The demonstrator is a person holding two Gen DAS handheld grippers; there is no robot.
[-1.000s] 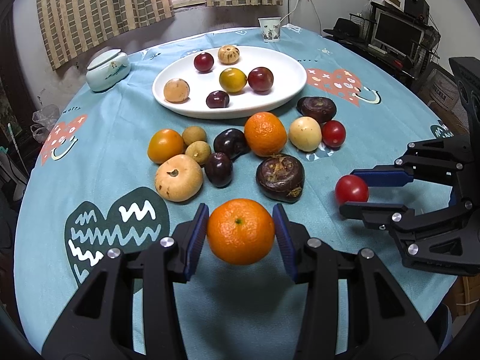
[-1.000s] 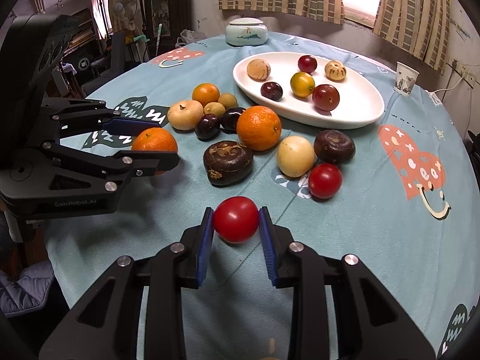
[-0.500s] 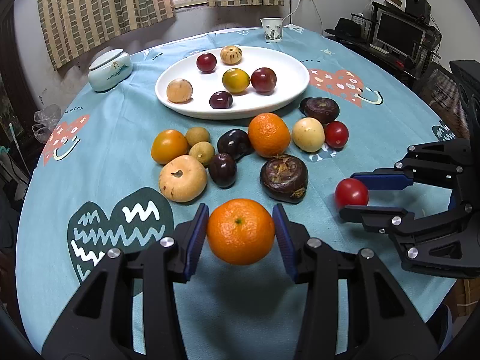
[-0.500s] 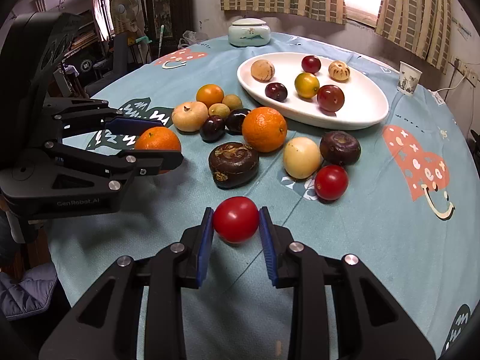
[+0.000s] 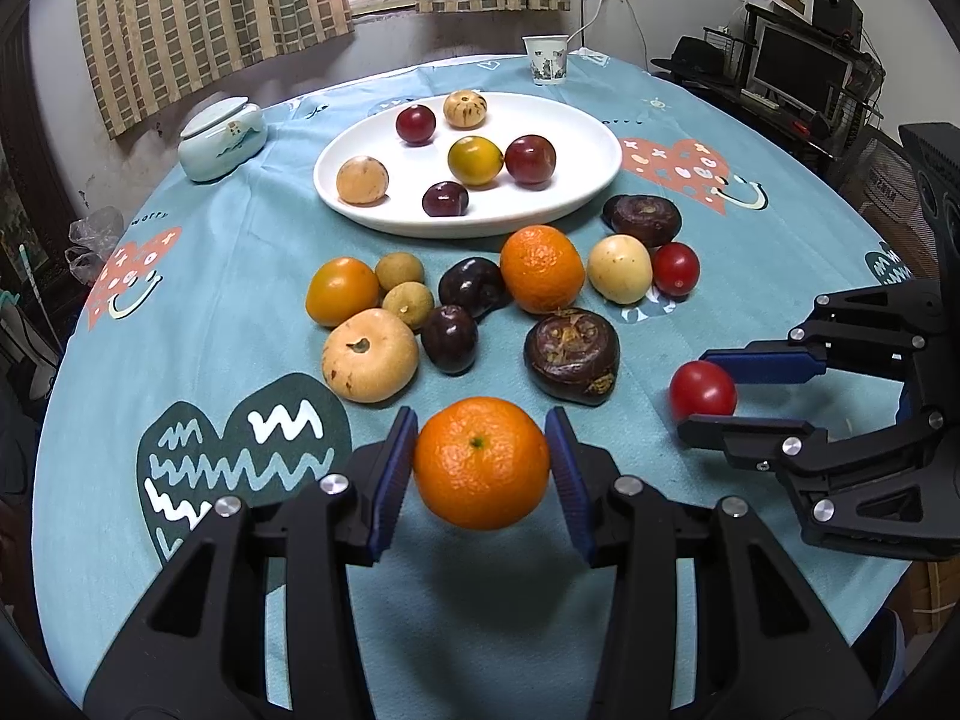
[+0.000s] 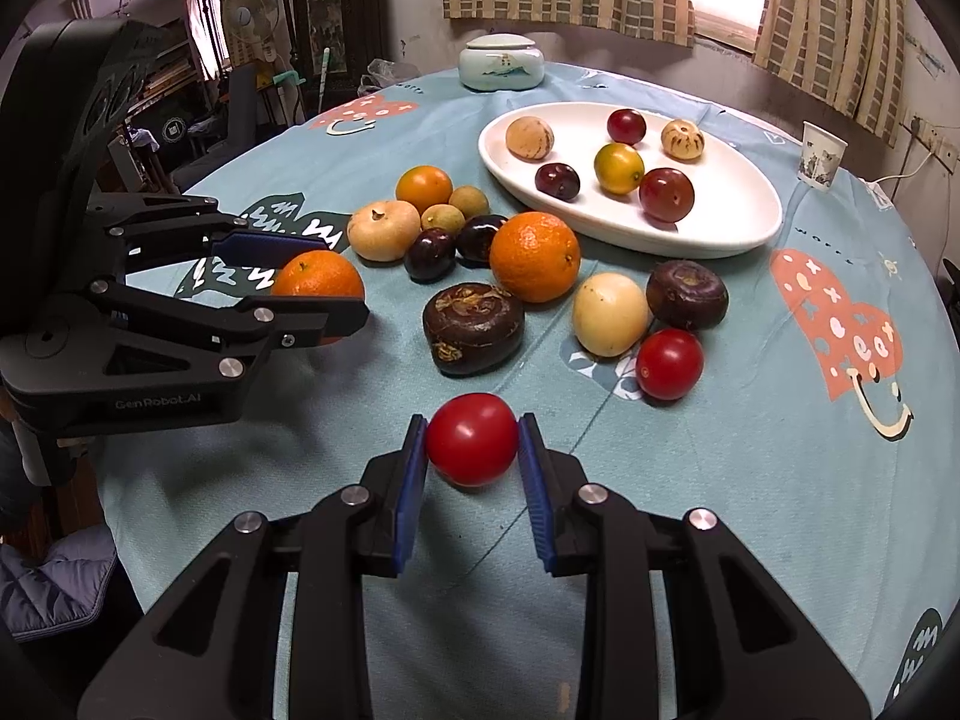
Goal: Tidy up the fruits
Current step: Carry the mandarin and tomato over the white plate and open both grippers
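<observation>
My left gripper (image 5: 481, 462) is shut on an orange (image 5: 481, 463) and holds it above the tablecloth; it also shows in the right wrist view (image 6: 318, 285). My right gripper (image 6: 473, 447) is shut on a red tomato (image 6: 473, 447), which also shows in the left wrist view (image 5: 702, 390). A white oval plate (image 5: 576, 144) at the back holds several small fruits. Between the plate and the grippers lies a cluster of loose fruits: another orange (image 5: 542, 269), a dark brown fruit (image 5: 571, 355), a pale round fruit (image 5: 619, 269), a second tomato (image 5: 676, 267).
A white lidded jar (image 5: 221, 138) stands at the back left and a paper cup (image 5: 545, 59) behind the plate. The round table (image 5: 198, 276) has a blue printed cloth. A desk with a monitor (image 5: 798, 69) stands beyond the right edge.
Both grippers have risen and drawn slightly back with their fruits held. The fruits on the table have not moved.
</observation>
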